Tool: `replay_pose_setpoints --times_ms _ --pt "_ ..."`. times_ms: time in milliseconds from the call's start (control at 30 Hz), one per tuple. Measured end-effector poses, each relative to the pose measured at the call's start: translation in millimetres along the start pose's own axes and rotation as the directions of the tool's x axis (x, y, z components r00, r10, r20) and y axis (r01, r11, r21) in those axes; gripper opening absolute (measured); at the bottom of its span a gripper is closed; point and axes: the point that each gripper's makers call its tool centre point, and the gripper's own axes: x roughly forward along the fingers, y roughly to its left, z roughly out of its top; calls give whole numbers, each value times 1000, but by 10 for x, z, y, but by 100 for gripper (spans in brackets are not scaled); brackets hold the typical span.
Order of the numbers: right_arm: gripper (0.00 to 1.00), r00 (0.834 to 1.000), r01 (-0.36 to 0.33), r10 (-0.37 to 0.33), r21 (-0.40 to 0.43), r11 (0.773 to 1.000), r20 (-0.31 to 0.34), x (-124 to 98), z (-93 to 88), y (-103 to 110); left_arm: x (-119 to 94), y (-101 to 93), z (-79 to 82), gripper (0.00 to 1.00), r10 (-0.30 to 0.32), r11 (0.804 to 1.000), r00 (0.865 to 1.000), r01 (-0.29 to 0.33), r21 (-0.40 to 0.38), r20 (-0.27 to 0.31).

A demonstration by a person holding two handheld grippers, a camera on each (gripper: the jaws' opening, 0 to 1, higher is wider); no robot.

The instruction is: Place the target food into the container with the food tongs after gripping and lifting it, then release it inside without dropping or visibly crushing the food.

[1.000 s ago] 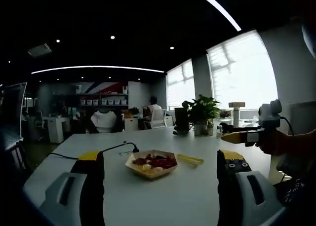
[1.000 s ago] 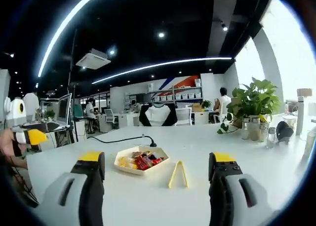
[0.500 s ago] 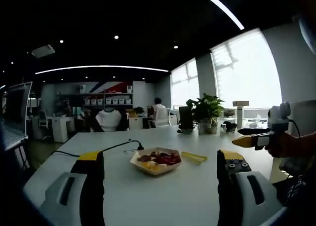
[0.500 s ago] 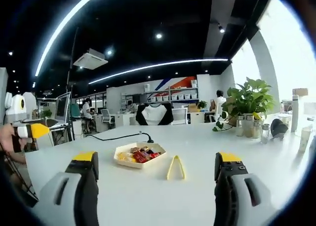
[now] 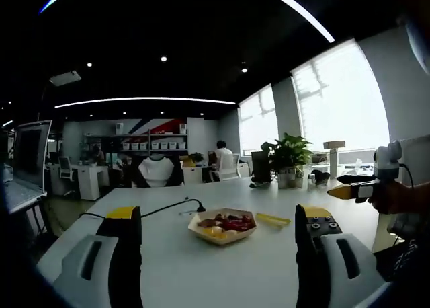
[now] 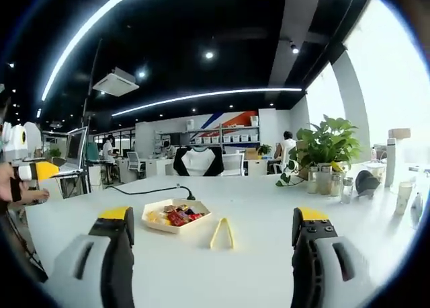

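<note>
Well out on the smooth white table (image 6: 269, 207), a shallow angular paper tray (image 6: 176, 216) holds mixed red and yellow food. Just beside it lie yellow plastic tongs (image 6: 222, 233), V-shaped, with the joined end pointing toward the table's far edge. Bare tabletop surrounds both. Left gripper (image 5: 218, 224) and right gripper (image 6: 212, 224) hover with jaws spread wide, gripping nothing.

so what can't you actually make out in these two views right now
- Food in the tray: too small and far off in both views to name the pieces.
- Tongs: too small in the right gripper view to judge their tips.
- Jars beside the plant: contents too small to read.
- Right gripper in the left gripper view: its jaws are cut short at the frame's edge.
</note>
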Motion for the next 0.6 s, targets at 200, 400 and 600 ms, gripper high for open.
replay_pose_setpoints --times_ms 200,400,600 --pt "99 1000 9 -9 -3 1000 0 -25 -4 -20 -15 0 10 100 2 1000 1000 -2 5 2" --pt "99 1000 21 -21 -7 1000 -1 -40 -18 -52 -8 5 -19 100 5 1000 1000 -5 2 2" --pt "99 1000 23 -23 1 1000 -4 -33 -28 -62 -12 1 -19 100 10 1000 1000 -10 -4 6"
